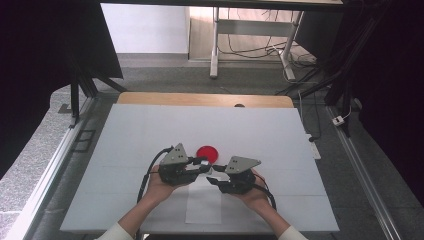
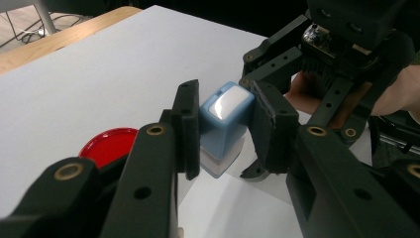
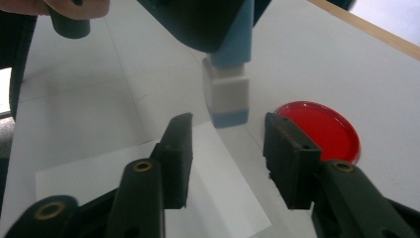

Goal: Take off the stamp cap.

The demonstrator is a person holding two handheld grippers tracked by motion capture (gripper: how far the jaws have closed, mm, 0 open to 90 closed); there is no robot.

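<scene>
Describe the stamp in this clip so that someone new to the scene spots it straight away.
On the white table, just nearer the person than the round red dish, the left gripper is clamped on the stamp. It is the blocky pale-blue piece with a whitish lower section, held above the white paper sheet.

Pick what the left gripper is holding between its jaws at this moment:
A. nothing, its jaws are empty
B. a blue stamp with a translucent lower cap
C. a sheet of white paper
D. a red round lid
B. In the left gripper view, the left gripper has both pads pressed on the blue stamp, while the red lid lies on the table and the paper lies flat below.
</scene>
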